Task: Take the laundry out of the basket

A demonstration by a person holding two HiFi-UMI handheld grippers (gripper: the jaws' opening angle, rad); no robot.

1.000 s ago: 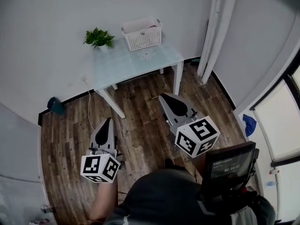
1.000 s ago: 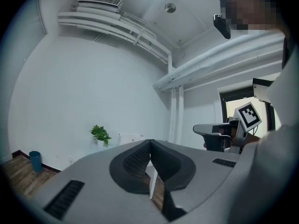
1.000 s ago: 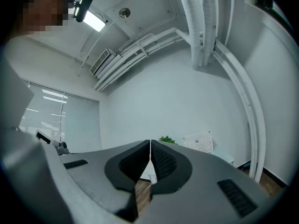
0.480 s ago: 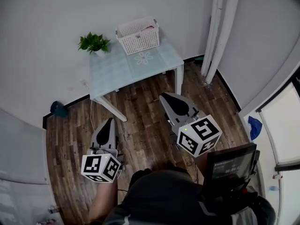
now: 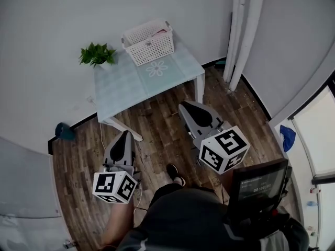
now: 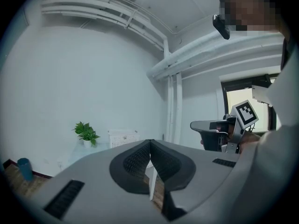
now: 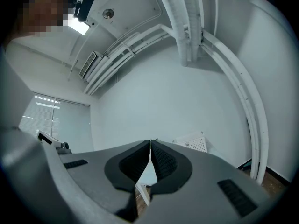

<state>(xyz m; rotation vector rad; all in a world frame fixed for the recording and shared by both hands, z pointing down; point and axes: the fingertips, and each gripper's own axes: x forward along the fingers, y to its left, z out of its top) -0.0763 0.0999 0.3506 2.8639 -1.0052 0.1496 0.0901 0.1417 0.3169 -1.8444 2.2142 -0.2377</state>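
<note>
White plastic basket (image 5: 148, 42) upright on table (image 5: 125, 82), far end by wall (image 5: 63, 14), long side along wall, open top up, pink laundry (image 5: 160, 34) inside. Left gripper (image 5: 125, 134) and right gripper (image 5: 182, 106) both closed tight, holding nothing, well apart from basket

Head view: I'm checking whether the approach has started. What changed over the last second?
The table, basket and plant slid left in frame and a shoe came into view, suggesting a step. Nothing was grasped or released; left gripper and right gripper stayed shut, empty.
</note>
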